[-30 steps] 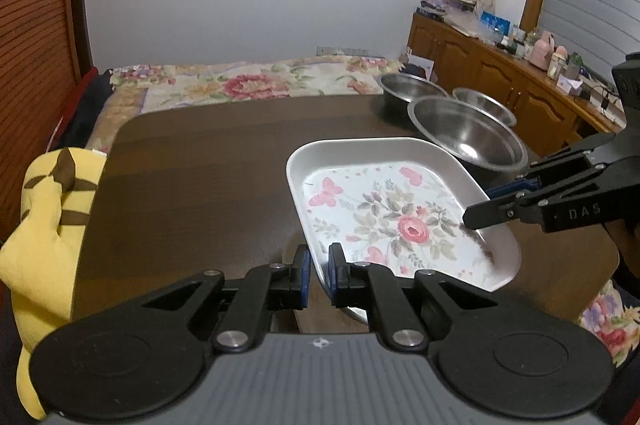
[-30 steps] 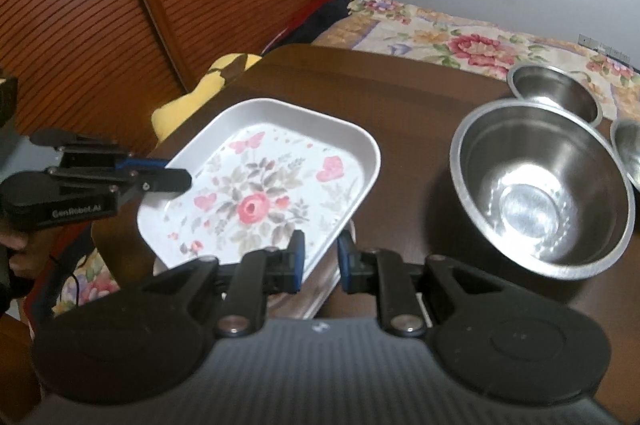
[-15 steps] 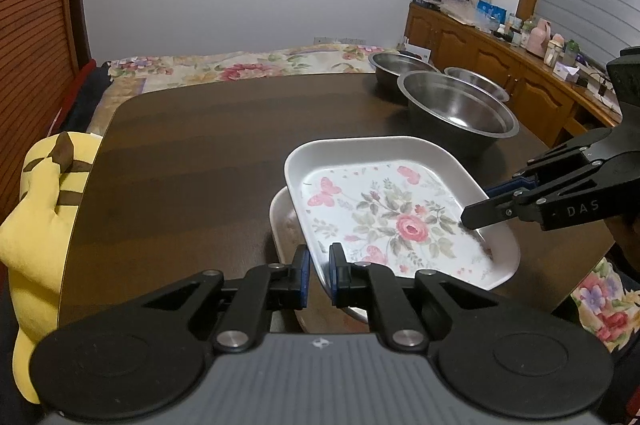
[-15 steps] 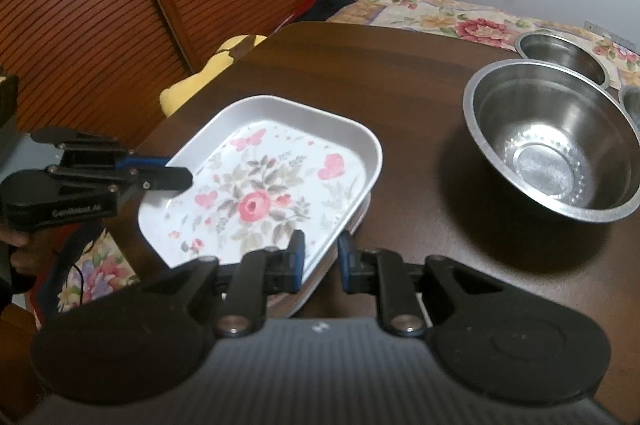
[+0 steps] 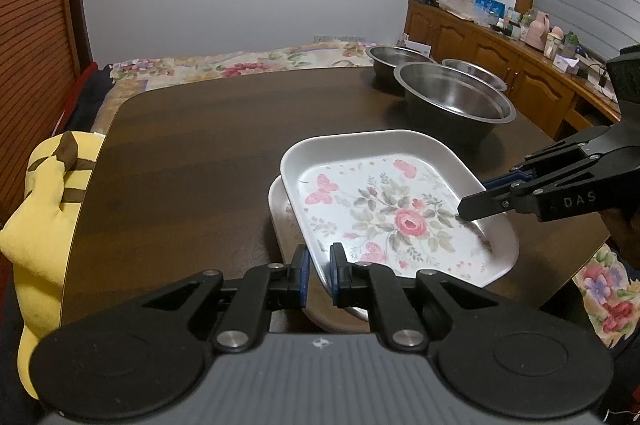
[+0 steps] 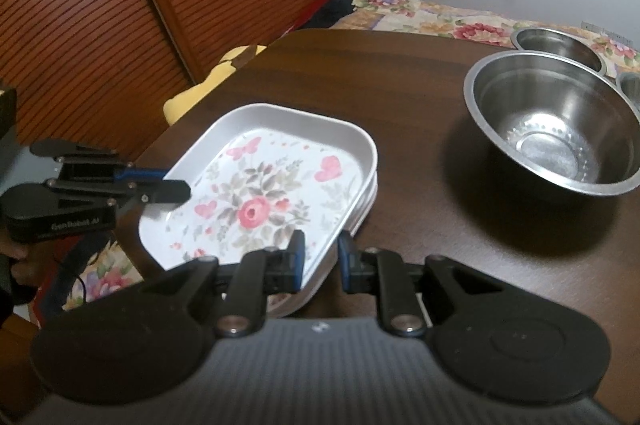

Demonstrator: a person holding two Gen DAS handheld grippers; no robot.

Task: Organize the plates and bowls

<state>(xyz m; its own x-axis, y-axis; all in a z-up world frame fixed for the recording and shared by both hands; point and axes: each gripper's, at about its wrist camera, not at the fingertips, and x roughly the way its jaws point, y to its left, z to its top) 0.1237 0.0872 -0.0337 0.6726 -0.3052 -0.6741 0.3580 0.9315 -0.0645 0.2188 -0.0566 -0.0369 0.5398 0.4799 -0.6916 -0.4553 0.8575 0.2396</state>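
A white rectangular plate with a rose and butterfly print (image 5: 392,201) (image 6: 264,193) sits askew on top of a second plate (image 5: 280,213) (image 6: 366,207) on the dark wooden table. My left gripper (image 5: 319,271) is shut on the top plate's near rim. My right gripper (image 6: 320,259) has its jaws a little apart around the opposite rim. Each gripper shows in the other view: the right gripper (image 5: 480,203), the left gripper (image 6: 176,187). A large steel bowl (image 5: 454,101) (image 6: 556,121) stands beyond, with two smaller steel bowls (image 5: 400,55) behind it.
A yellow plush (image 5: 44,209) lies at the table's left edge. A floral bedspread (image 5: 240,65) lies beyond the table's far edge. A wooden cabinet (image 5: 500,53) with clutter runs along the right wall. A slatted wooden door (image 6: 120,5) stands on the left.
The top plate has come down onto the second plate, which now shows under it. My right gripper's jaws have opened slightly on the rim. Both grippers have lowered.
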